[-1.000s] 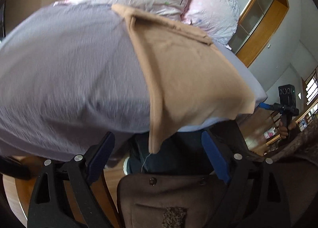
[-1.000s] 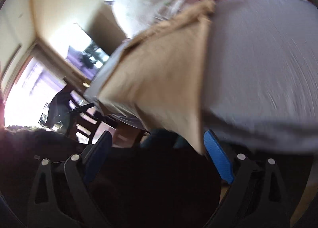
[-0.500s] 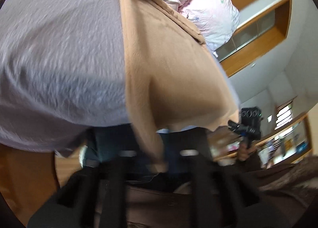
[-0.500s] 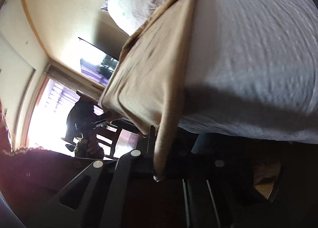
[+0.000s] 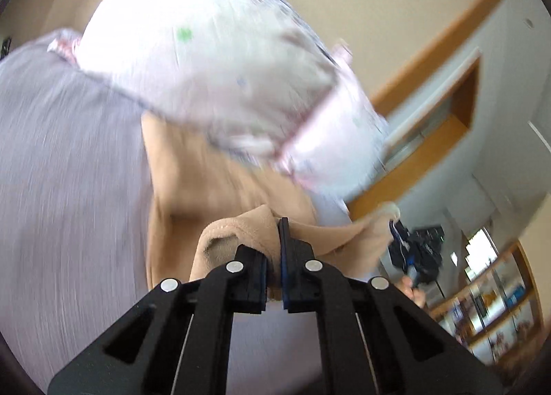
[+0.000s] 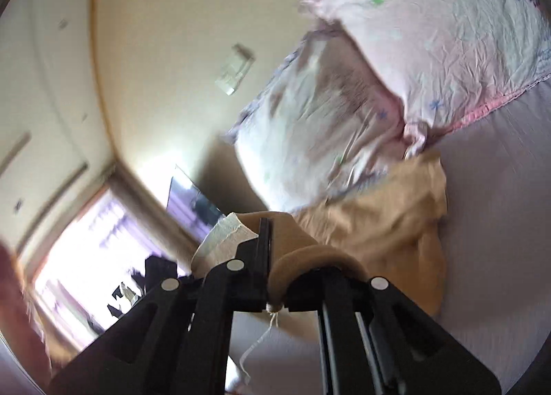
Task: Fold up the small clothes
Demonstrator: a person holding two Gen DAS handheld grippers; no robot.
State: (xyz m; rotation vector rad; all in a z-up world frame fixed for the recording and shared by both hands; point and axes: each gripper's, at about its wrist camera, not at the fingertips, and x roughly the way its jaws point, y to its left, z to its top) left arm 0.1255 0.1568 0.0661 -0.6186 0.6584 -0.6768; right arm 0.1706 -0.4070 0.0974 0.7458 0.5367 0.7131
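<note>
A tan garment (image 5: 220, 188) lies on the lilac bed sheet (image 5: 69, 160), its far end by the pillows. My left gripper (image 5: 273, 257) is shut on one near corner of the tan garment and holds it lifted above the bed. My right gripper (image 6: 272, 257) is shut on the other near corner, with the tan garment (image 6: 389, 222) bulging over the fingers and a loose thread hanging below. The right gripper (image 5: 409, 250) also shows at the right of the left wrist view, with the cloth stretched toward it.
Two pale pink patterned pillows (image 5: 213, 61) lie at the head of the bed and also show in the right wrist view (image 6: 430, 33). Wooden-trimmed wall and shelves (image 5: 489, 302) at right. A bright window (image 6: 79, 250) and a dark screen (image 6: 196, 202) at left.
Both grippers were open below the hanging edge of the garment; they have shut on its near corners and lifted them up and forward toward the pillows.
</note>
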